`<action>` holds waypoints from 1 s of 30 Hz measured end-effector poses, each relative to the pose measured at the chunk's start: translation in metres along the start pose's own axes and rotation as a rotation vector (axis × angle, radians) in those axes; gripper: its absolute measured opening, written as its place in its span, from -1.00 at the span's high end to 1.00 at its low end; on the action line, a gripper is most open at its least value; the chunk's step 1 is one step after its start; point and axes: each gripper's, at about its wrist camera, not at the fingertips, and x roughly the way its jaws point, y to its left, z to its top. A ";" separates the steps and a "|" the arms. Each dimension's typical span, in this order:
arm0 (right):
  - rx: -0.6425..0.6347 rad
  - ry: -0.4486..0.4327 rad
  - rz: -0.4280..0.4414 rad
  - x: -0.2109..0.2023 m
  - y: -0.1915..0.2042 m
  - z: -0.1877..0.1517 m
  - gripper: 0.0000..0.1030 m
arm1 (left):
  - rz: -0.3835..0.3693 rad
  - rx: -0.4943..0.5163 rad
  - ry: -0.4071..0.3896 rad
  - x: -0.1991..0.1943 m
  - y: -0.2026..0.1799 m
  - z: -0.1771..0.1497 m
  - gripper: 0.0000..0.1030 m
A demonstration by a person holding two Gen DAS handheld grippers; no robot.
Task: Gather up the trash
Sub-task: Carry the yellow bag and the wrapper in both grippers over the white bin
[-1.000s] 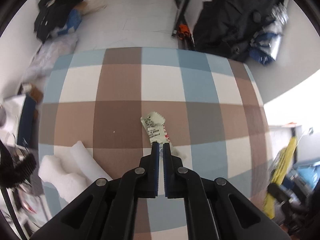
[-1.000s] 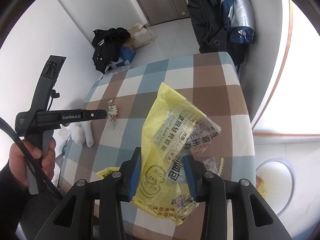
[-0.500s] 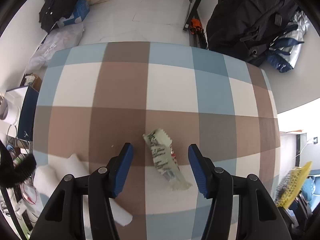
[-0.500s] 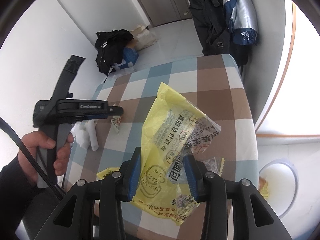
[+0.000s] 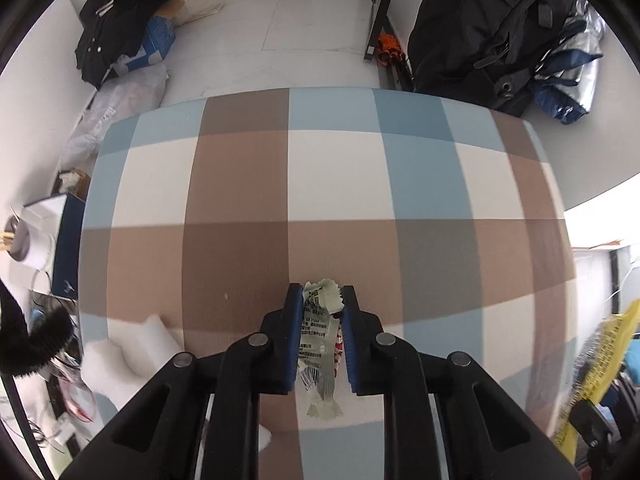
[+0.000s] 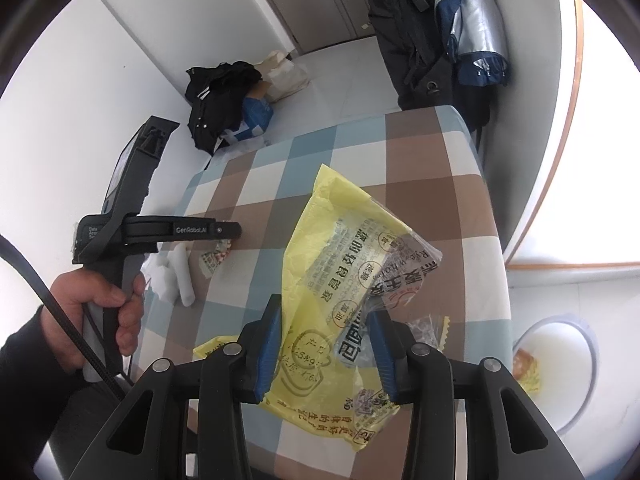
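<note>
A small pale green snack wrapper (image 5: 320, 344) lies on the checked tablecloth (image 5: 340, 180) between the blue pads of my left gripper (image 5: 321, 296), which is closed in against its sides. The wrapper also shows in the right wrist view (image 6: 214, 258) under the left gripper (image 6: 236, 231). My right gripper (image 6: 324, 312) is shut on a large yellow and clear plastic bag (image 6: 348, 280), held above the table. More wrappers (image 6: 430, 330) lie on the cloth behind the bag.
White foam pieces (image 5: 128, 356) lie at the table's left edge. A round white bin (image 6: 556, 364) with trash stands on the floor right of the table. Dark clothes and bags (image 5: 120, 44) sit on the floor beyond, and jackets (image 5: 492, 24) hang at the far right.
My left gripper opened wide, moved forward over the small wrapper, and has now closed its pads around it. The right gripper kept holding the yellow bag, almost still.
</note>
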 end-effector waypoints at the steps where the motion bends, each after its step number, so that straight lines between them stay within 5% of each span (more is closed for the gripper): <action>1: 0.001 -0.002 -0.001 -0.001 0.000 -0.001 0.20 | -0.008 -0.004 -0.002 -0.003 0.001 -0.001 0.73; 12: 0.001 -0.060 0.012 -0.041 0.009 -0.013 0.20 | -0.111 -0.014 -0.120 -0.065 -0.017 -0.022 0.73; 15: 0.045 -0.095 0.064 -0.068 0.006 -0.014 0.20 | -0.150 0.022 -0.172 -0.089 -0.033 -0.027 0.73; 25: 0.032 -0.299 0.005 -0.180 -0.007 -0.016 0.20 | -0.294 0.129 -0.272 -0.136 -0.102 -0.038 0.73; 30: 0.141 -0.372 -0.021 -0.227 -0.044 -0.028 0.20 | -0.366 0.185 -0.271 -0.139 -0.153 -0.041 0.73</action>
